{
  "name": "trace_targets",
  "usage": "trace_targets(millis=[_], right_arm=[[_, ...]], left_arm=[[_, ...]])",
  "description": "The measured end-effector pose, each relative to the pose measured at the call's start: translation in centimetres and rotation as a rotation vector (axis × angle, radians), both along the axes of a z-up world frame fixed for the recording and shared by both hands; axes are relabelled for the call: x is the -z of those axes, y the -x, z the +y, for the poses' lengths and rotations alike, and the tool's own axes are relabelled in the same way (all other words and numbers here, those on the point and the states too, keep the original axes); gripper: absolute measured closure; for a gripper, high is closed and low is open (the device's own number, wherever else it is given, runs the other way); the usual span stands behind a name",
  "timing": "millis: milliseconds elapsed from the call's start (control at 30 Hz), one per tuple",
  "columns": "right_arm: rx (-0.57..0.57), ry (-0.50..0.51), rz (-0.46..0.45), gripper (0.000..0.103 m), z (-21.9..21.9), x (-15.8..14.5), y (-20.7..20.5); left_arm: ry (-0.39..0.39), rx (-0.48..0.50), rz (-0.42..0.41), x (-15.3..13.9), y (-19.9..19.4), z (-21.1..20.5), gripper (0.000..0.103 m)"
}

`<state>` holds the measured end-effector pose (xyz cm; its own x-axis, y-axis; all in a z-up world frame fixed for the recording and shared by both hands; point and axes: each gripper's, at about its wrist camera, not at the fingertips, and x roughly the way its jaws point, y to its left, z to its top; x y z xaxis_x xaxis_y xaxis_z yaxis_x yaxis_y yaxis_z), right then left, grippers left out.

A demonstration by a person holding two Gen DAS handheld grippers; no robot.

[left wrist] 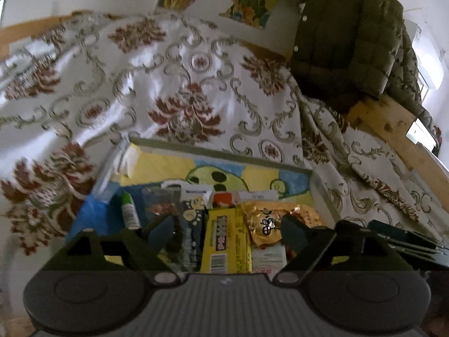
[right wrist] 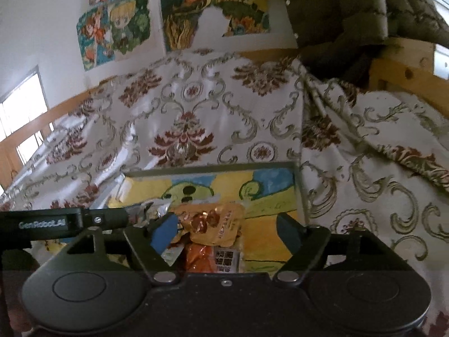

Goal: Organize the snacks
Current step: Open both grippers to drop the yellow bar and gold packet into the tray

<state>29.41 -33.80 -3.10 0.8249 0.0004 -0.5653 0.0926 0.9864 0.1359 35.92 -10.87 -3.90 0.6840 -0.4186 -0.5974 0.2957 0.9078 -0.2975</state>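
Observation:
A clear shallow box with a cartoon-painted bottom lies on a patterned cloth and holds the snacks. In the left wrist view my left gripper stands open above a yellow snack box, with a dark cartoon packet to its left and a gold packet to its right. A small green-and-white bottle stands further left. In the right wrist view my right gripper is open over a gold foil packet and an orange packet in the box. No pad presses on anything.
The floral cloth spreads behind and around the box. A wooden bed frame and an olive padded jacket are at the right. Posters hang on the wall. The other gripper's body crosses the right wrist view's left side.

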Motion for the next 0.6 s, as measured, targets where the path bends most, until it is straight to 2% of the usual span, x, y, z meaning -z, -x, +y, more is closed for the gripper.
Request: trace_targets(millis=[233,300,600], right_arm=[[0.012,0.027,-0.075,0.009,0.3,-2.6,2.9],[0.014,0.029,-0.101,0.001,0.5,-3.3,3.7],[0.025,0.097,-0.185,0.001,3.3,-5.3,8.9]], left_arm=[[-0.041,-0.044,-0.085,-2.8,3.5,1.8,0.0],[-0.048,-0.061,-0.106,-3.4,4.6,2.5,0.0],[-0.047,-0.114,-0.183,-5.2,10.2,5.4,0.0]])
